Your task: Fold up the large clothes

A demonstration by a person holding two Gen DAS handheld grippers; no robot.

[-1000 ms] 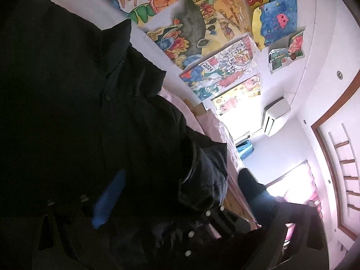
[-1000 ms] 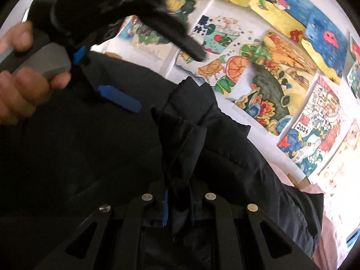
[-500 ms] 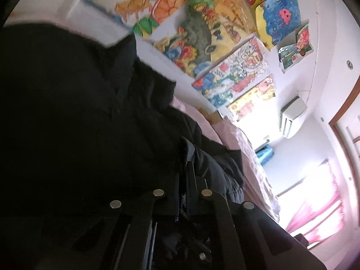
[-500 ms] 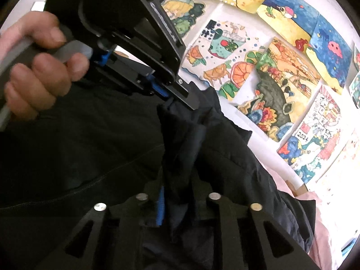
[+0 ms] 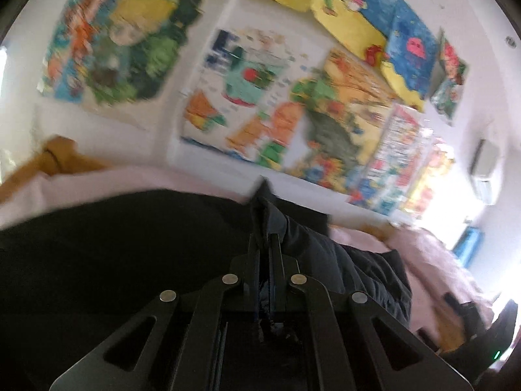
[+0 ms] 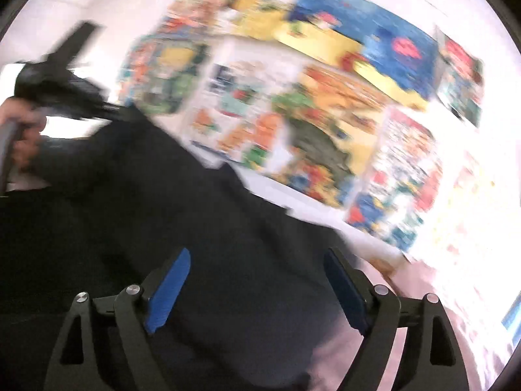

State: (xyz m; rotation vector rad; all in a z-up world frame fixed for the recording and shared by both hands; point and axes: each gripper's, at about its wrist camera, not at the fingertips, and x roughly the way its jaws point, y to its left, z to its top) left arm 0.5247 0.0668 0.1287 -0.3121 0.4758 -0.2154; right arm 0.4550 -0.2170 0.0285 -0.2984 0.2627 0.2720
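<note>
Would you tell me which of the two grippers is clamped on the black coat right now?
The left gripper: its jaws are pinched shut on a fold of the black coat. The right gripper has just been opening, nothing between its pads.

Black padded jacket over pale pink bedding. Above the jacket, white wall with paintings in yellow, blue, orange and green. Right gripper: black frame, blue pads. Left gripper: black.

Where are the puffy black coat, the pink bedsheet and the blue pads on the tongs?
Puffy black coat (image 6: 202, 228), right wrist view, middle of the dark fabric.
Pink bedsheet (image 5: 433, 257), left wrist view, bare part beside the coat.
Blue pads (image 6: 169, 290), right wrist view, left pad's face.
</note>
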